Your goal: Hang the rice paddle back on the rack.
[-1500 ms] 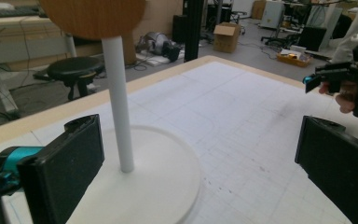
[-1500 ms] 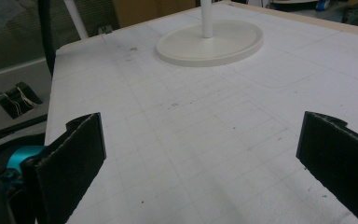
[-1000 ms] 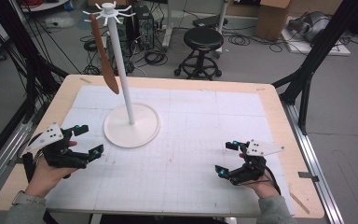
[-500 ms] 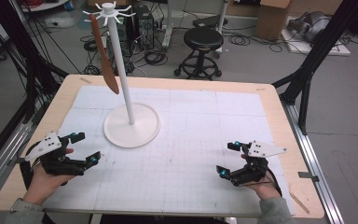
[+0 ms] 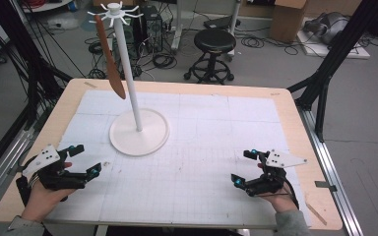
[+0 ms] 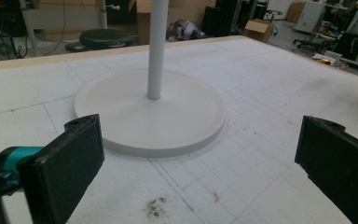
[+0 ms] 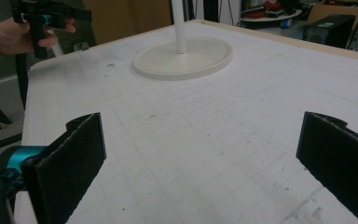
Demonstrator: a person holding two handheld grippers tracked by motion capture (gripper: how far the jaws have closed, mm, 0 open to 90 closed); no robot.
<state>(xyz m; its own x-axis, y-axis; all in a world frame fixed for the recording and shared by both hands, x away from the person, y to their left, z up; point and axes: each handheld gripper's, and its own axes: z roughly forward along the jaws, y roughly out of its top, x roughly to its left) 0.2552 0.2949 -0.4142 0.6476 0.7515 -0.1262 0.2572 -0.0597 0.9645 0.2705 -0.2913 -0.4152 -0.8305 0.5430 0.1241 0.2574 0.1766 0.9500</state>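
Standing ahead of left gripper (image 5: 83, 158) wide jaws: white stand (image 6: 154, 105), apart.

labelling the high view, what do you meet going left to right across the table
left tongs → brown wooden utensil hanging from the rack → white stand base → right tongs

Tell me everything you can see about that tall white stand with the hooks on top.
The white stand is a slim upright pole rising from a wide round flat base, which sits on the white gridded mat toward the table's far left. It looks like smooth plastic or painted metal. A ring of small hooks crowns the pole. A brown wooden spatula hangs from one hook on its left side, blade down, clear of the table. Neither gripper touches the stand.
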